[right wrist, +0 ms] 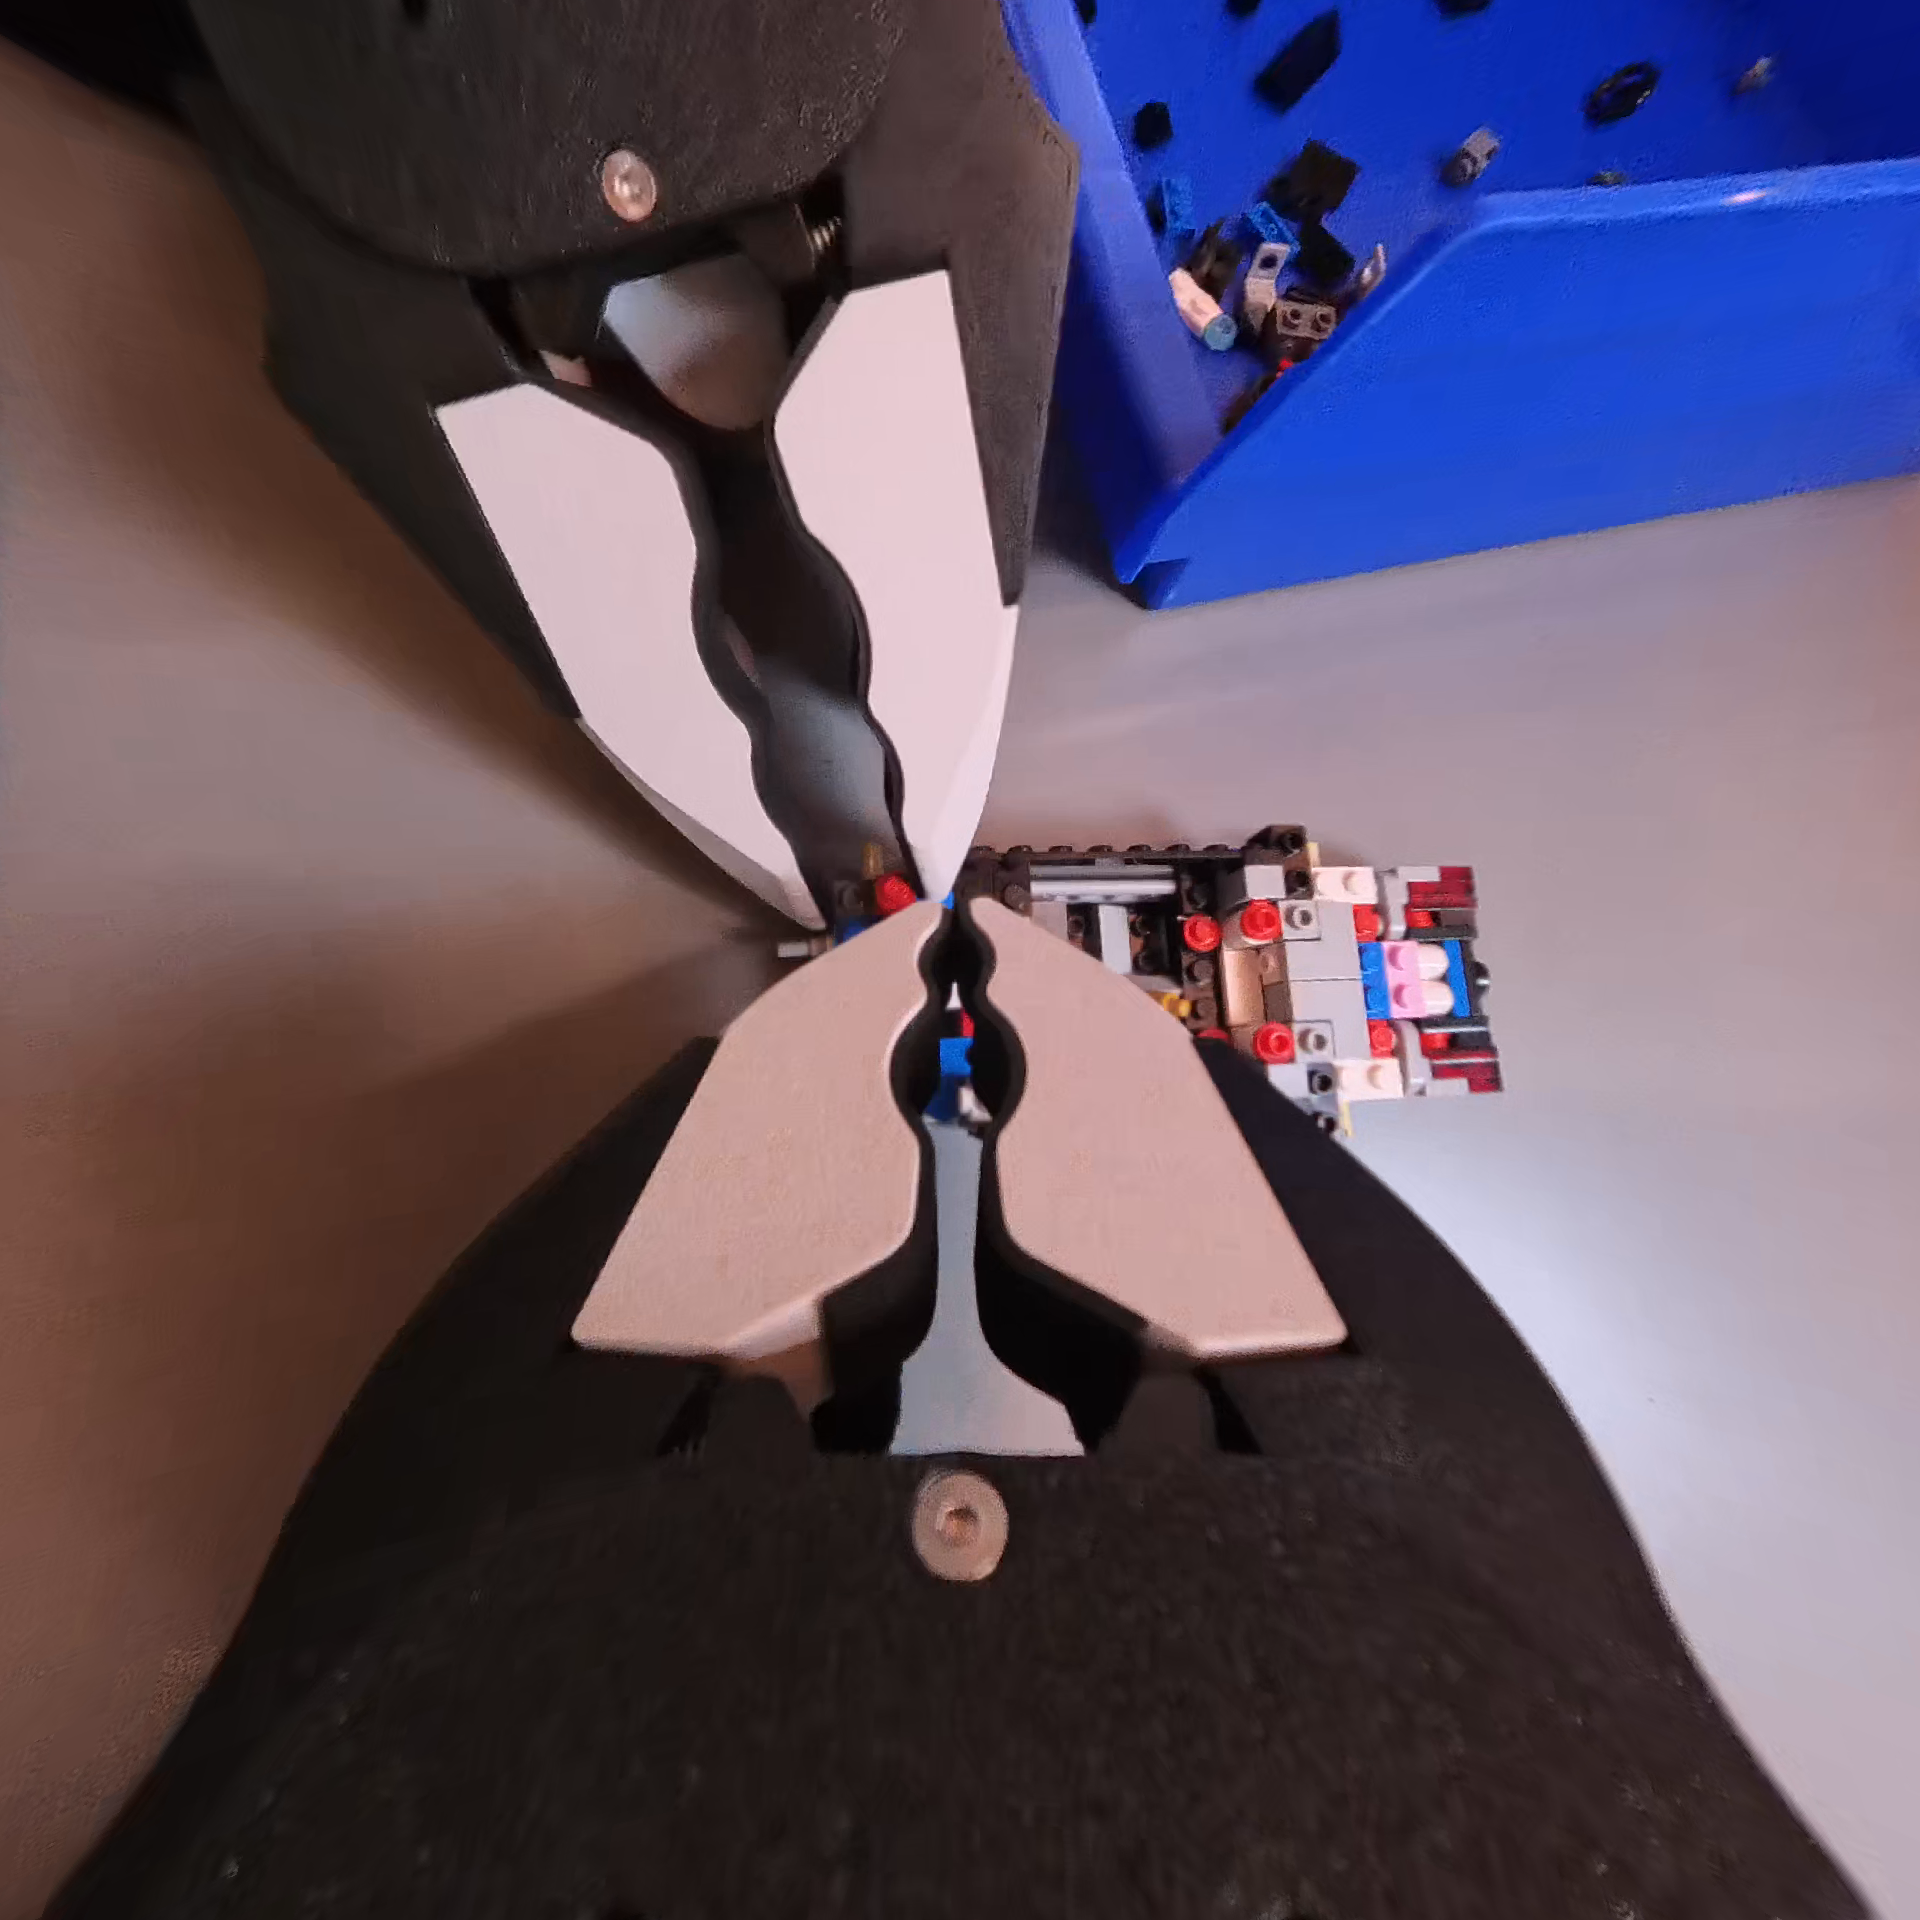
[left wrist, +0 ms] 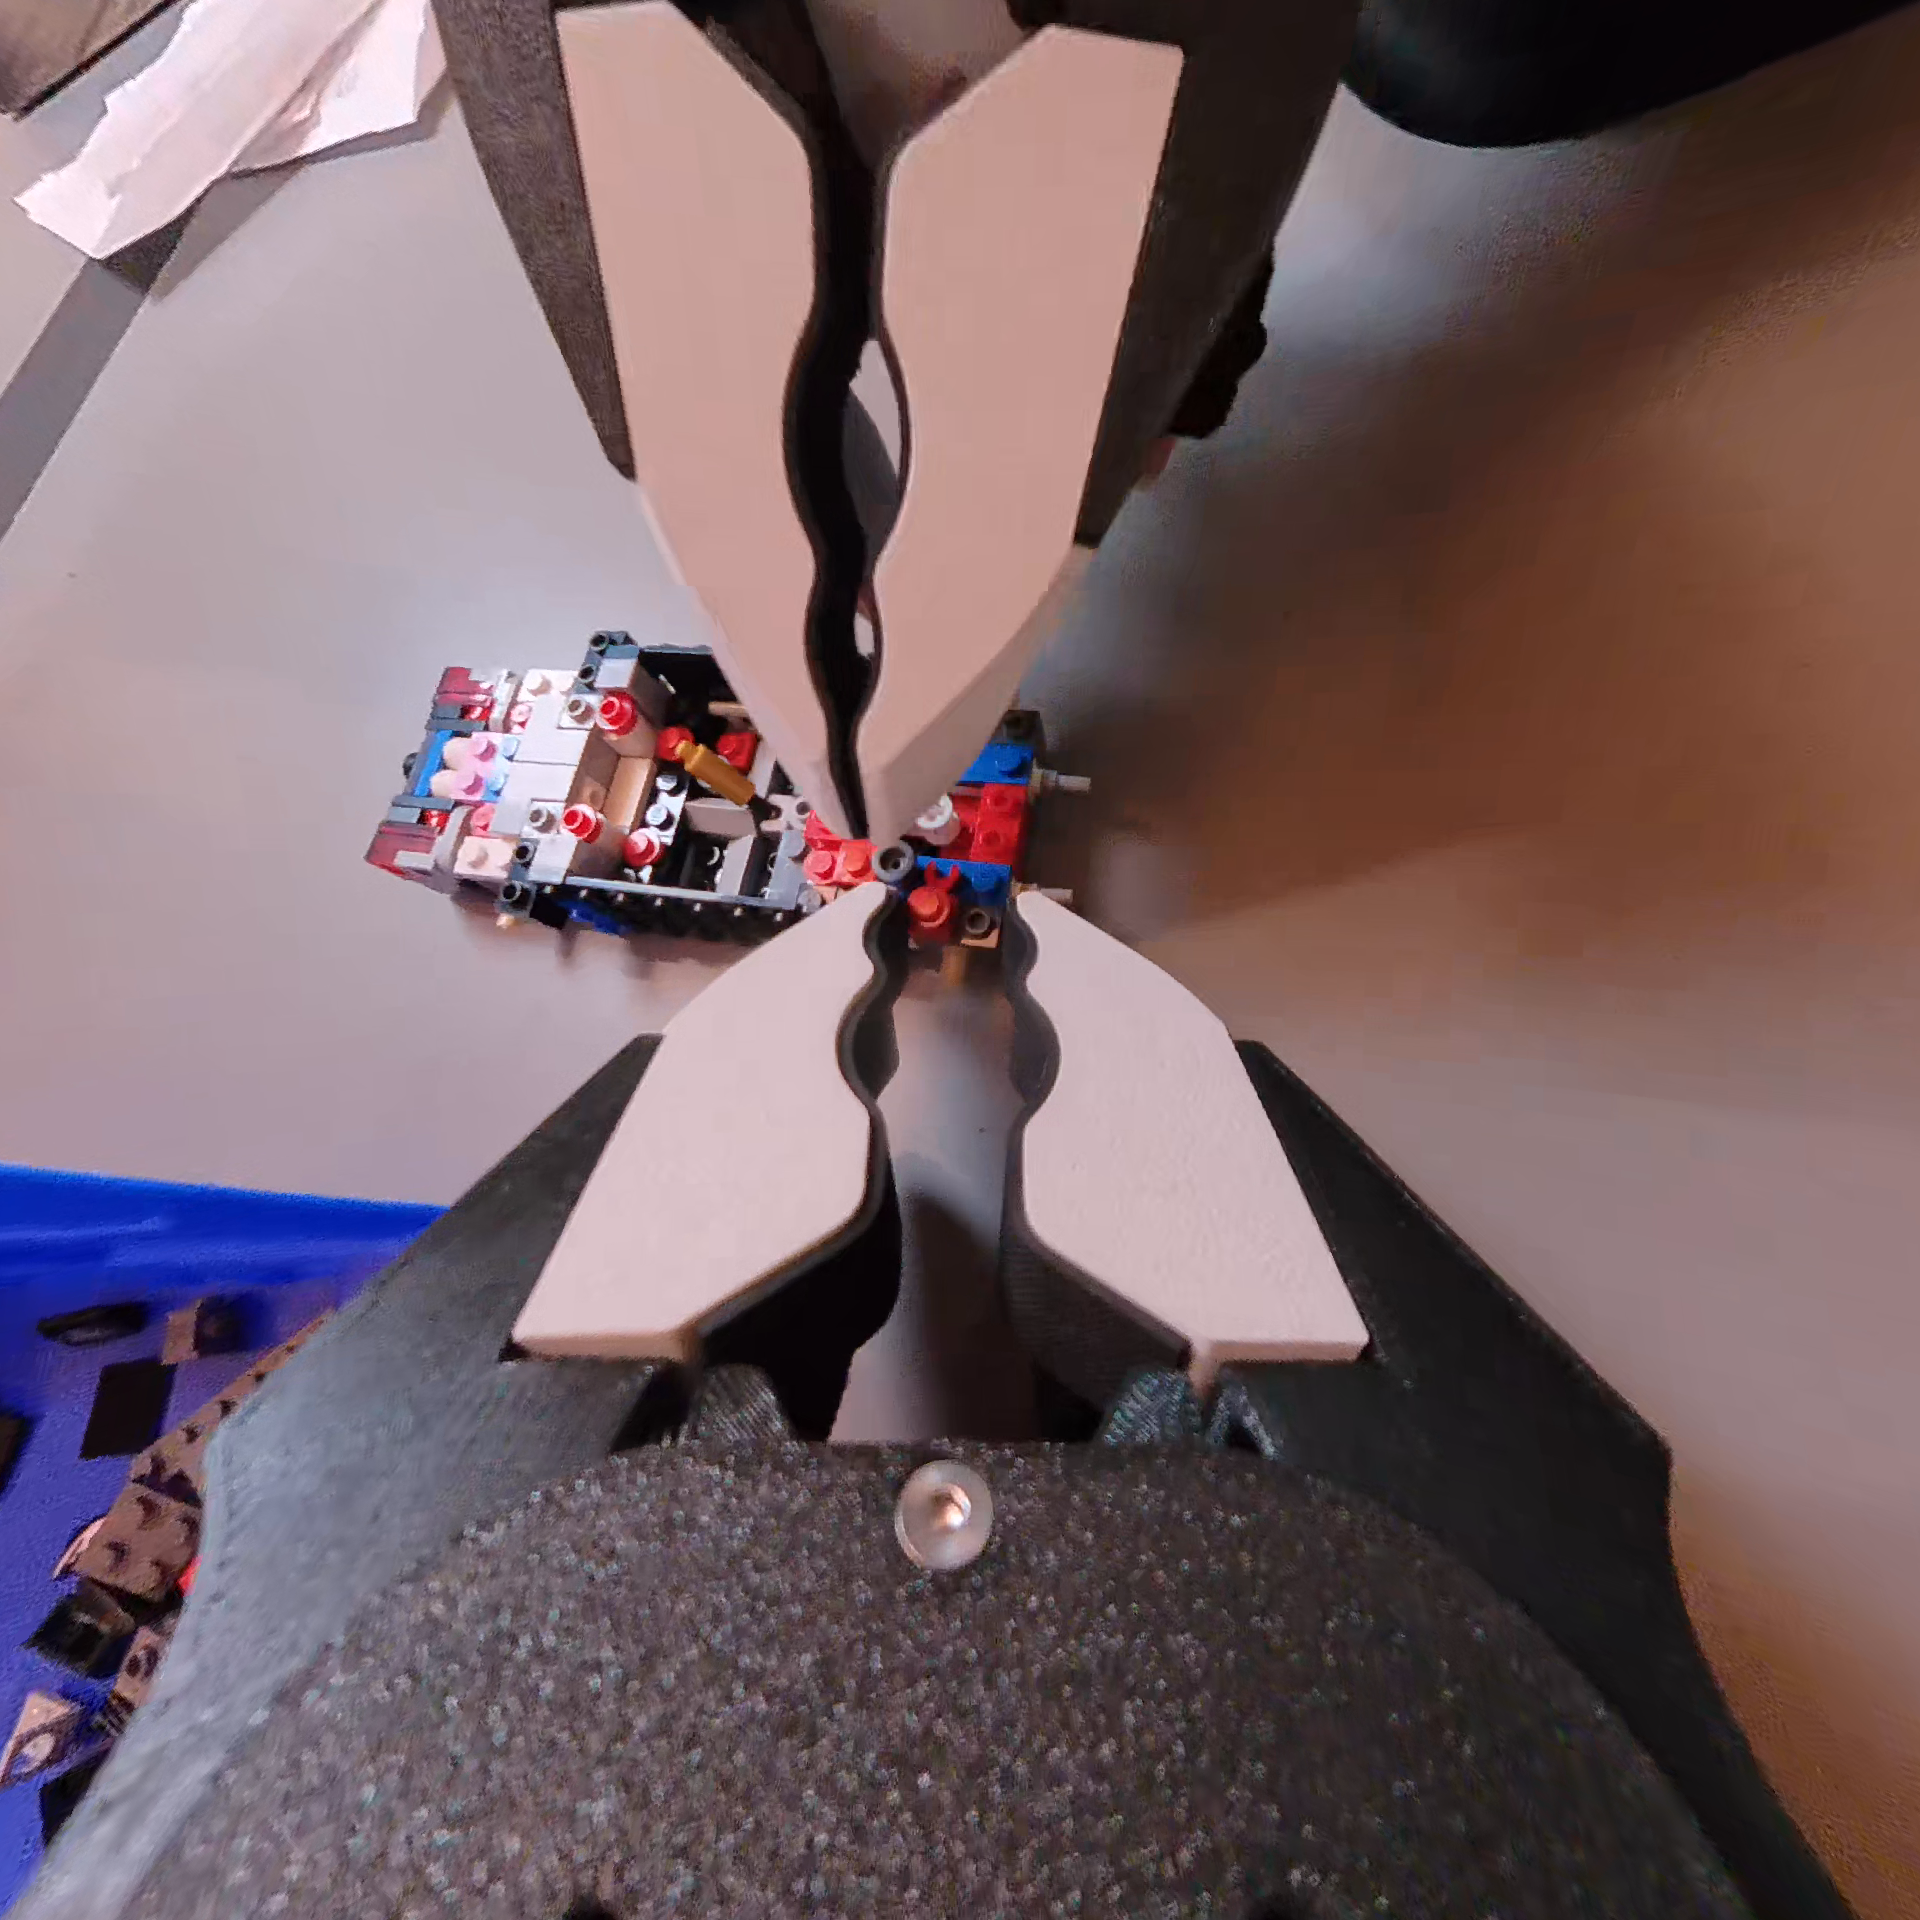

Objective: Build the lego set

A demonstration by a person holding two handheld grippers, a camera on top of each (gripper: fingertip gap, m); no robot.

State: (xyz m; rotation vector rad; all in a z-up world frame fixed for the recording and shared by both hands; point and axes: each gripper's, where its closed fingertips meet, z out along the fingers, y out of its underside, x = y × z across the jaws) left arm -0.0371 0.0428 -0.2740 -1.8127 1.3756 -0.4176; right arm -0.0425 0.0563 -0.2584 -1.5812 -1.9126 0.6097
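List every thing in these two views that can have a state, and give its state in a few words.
left gripper: open, fingertips at the model's red and blue end.
right gripper: nearly closed; any held piece cannot be made out.
lego model: partly built, flat on the table.
blue bin: open, loose pieces inside.

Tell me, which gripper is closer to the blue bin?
Left. The left gripper sits beside the blue bin; the right gripper comes from the lego model's far side, away from it.

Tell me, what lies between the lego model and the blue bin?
Only bare grey table separates the lego model from the blue bin, seen in the right wrist view.
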